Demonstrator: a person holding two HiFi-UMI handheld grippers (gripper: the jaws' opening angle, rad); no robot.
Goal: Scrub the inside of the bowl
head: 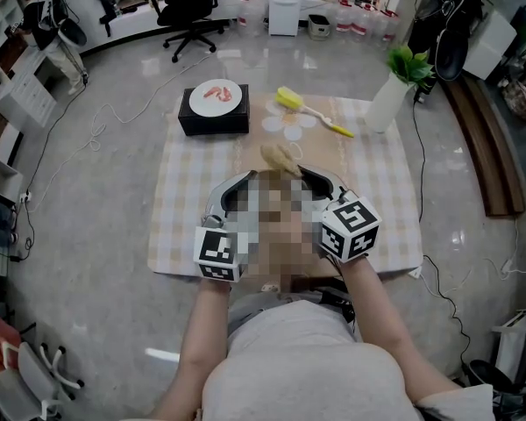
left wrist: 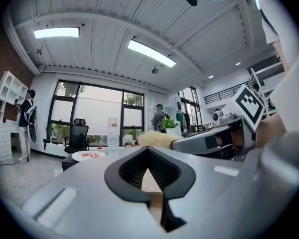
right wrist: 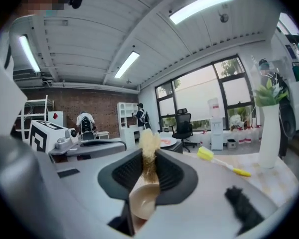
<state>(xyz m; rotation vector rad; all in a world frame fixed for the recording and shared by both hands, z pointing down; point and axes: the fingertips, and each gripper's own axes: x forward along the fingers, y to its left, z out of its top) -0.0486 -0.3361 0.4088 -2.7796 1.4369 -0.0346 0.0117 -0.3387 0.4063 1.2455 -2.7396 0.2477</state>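
My right gripper (head: 305, 175) (right wrist: 148, 171) is shut on a tan fibre scrubber (head: 280, 158) (right wrist: 149, 146). Its bristly head sticks out past the jaws and its round wooden end (right wrist: 142, 200) shows behind them. My left gripper (head: 244, 179) (left wrist: 148, 168) is shut just left of it, and the scrubber (left wrist: 157, 139) shows past its jaws. A thin tan strip in the seam of the left jaws is too unclear to name. A white dish with red marks (head: 216, 93) (left wrist: 88, 155) sits on a black box (head: 213, 117) at the far left. A mosaic patch hides the space between the grippers.
A checked cloth (head: 184, 200) covers the low table. A yellow long-handled brush (head: 311, 112) (right wrist: 217, 161) lies at the back centre, and a white vase with a green plant (head: 390, 99) (right wrist: 269, 133) stands at the back right. Cables run across the floor on both sides.
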